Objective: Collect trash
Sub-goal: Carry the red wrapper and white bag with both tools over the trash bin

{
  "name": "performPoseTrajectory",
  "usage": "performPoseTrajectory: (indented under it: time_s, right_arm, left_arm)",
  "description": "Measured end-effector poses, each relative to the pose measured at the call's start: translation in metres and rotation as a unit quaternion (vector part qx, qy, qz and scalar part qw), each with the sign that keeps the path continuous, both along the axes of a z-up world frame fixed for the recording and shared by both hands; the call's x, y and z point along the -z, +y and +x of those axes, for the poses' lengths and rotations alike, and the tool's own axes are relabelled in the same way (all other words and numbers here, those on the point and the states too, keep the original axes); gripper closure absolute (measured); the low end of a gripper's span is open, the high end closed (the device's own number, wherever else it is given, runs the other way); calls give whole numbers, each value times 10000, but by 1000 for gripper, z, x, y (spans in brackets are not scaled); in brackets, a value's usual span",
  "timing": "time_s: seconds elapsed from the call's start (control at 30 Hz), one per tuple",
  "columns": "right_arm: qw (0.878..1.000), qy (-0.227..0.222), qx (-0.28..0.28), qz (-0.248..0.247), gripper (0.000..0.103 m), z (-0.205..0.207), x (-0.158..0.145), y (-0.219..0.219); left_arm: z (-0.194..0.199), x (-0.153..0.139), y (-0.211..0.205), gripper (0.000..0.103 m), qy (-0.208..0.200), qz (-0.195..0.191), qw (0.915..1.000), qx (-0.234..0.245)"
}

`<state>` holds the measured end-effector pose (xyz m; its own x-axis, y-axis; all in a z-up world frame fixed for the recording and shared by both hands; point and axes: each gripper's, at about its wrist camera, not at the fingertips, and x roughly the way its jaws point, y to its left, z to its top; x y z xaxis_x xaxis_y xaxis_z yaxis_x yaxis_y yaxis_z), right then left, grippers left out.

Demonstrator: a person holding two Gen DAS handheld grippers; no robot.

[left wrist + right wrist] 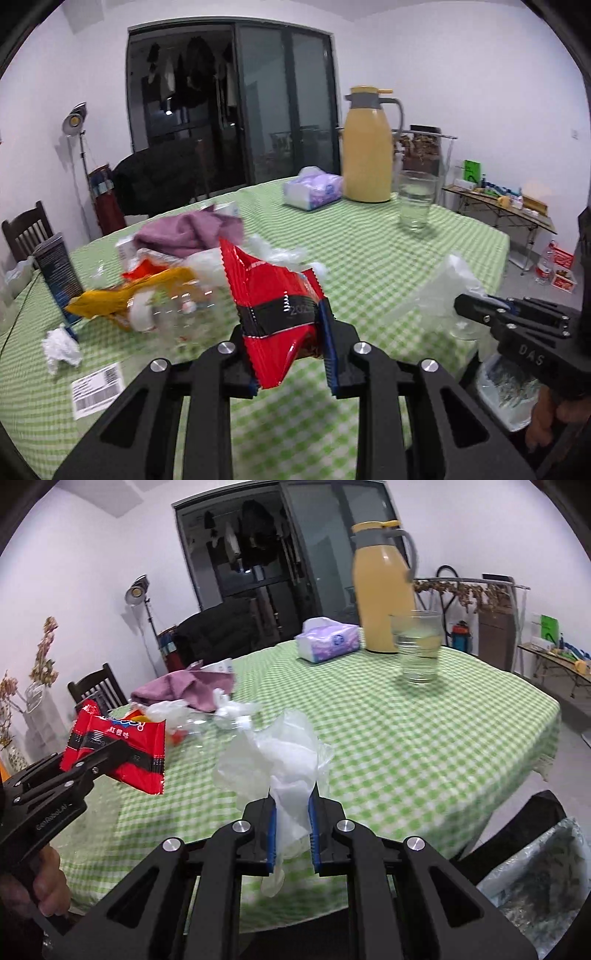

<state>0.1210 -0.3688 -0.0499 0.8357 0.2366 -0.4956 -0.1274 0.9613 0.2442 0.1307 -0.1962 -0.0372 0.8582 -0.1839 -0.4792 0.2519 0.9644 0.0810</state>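
Carrying trash off the table (388, 258).
My left gripper (288, 354) pinches the red wrapper (273, 295); right gripper (293, 834) clamps clear plastic (280, 760); bin bag (535, 878) lies at four o'clock.

Each camera sits on its own gripper and looks forward and slightly downward along the two fingers, close above the near edge of the table (369, 266). The left wrist view faces the table from the left, the right wrist view from the right. Both share the thermos (367, 147), the glass (417, 646), the tissue pack (314, 188) and the dark sliding door (280, 542).
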Motion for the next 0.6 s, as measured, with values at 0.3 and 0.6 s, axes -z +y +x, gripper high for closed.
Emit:
performPoseTrajectory:
  time_s: [0.3,0.6]
  right_arm:
    - [9987,-74,499,-81,89,-11,0,-46]
    - [9906,81,1356,-175,89,-33,5,-121]
  left_arm:
    - [7,4,-49,80,1,-8,9991,426]
    - [4,1,-123,80,34,-208,9932,1147]
